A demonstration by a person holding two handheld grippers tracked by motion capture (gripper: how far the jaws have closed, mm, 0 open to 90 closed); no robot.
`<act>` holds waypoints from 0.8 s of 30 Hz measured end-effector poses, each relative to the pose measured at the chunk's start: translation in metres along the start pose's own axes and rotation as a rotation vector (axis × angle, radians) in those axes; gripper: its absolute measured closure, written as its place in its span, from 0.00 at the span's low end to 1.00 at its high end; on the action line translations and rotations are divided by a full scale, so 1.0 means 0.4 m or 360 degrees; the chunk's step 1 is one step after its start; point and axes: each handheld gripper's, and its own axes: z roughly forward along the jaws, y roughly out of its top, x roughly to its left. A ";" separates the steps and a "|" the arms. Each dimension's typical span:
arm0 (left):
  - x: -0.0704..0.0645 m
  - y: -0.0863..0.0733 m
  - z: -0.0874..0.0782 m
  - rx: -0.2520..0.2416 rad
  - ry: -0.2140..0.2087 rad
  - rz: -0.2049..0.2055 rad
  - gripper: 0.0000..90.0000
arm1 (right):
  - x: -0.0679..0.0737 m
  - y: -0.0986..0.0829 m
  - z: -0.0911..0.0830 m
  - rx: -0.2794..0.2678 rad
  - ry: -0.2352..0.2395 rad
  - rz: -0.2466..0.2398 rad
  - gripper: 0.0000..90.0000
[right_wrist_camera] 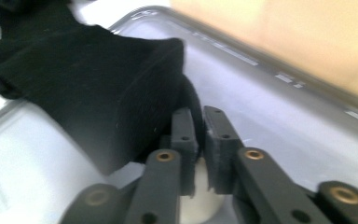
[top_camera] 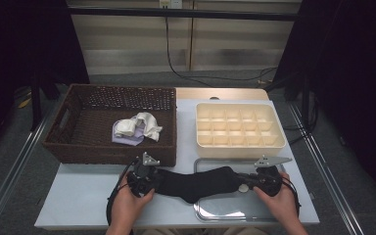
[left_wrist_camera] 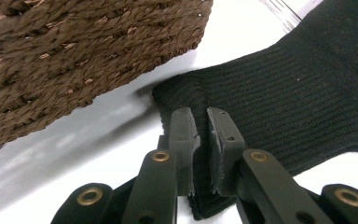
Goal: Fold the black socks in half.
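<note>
A black sock (top_camera: 196, 183) is stretched flat between my two grippers at the table's near edge. My left gripper (top_camera: 156, 180) is shut on the sock's ribbed cuff end, just in front of the wicker basket. In the left gripper view its jaws (left_wrist_camera: 201, 114) pinch the ribbed sock (left_wrist_camera: 298, 102) near its edge. At the other end, my right gripper (top_camera: 246, 184) is shut on the sock over the metal tray (top_camera: 225, 215). In the right gripper view the jaws (right_wrist_camera: 200, 114) clamp a folded edge of the sock (right_wrist_camera: 88, 93) above the tray (right_wrist_camera: 284, 116).
A brown wicker basket (top_camera: 107, 152) at the back left holds white and lilac cloths (top_camera: 137, 128); its wall (left_wrist_camera: 74, 56) stands close to the left gripper. A cream compartment box (top_camera: 240, 142) sits behind the tray. A small white round piece (right_wrist_camera: 196, 207) shows below the right jaws.
</note>
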 end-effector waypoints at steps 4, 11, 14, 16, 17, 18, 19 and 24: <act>0.001 0.001 0.000 0.0010 -0.0012 0.0004 0.89 | -0.006 0.008 -0.012 -0.0045 -0.0015 0.0007 0.89; 0.000 0.002 -0.001 0.0008 -0.0007 0.0001 0.88 | 0.007 0.034 -0.024 -0.0116 -0.0030 -0.0011 0.81; -0.001 0.001 0.000 0.0004 -0.0011 -0.0004 0.88 | 0.018 0.052 -0.014 -0.0132 -0.0020 -0.0022 0.77; -0.001 0.001 0.000 0.0003 -0.0010 -0.0004 0.88 | 0.020 0.054 -0.009 -0.0131 -0.0006 -0.0024 0.75; -0.001 0.002 0.001 0.0003 -0.0012 -0.0004 0.88 | 0.028 0.059 0.000 -0.0140 0.0005 -0.0062 0.70; -0.001 0.002 0.001 0.0006 -0.0011 -0.0002 0.88 | 0.033 0.061 0.002 -0.0141 0.0004 -0.0057 0.68; -0.001 0.002 0.001 0.0006 -0.0010 0.0001 0.88 | 0.037 0.063 0.004 -0.0137 0.0008 -0.0080 0.66; -0.001 0.002 -0.001 0.0008 -0.0005 0.0000 0.88 | 0.034 0.048 0.026 -0.0037 -0.0072 -0.0083 0.70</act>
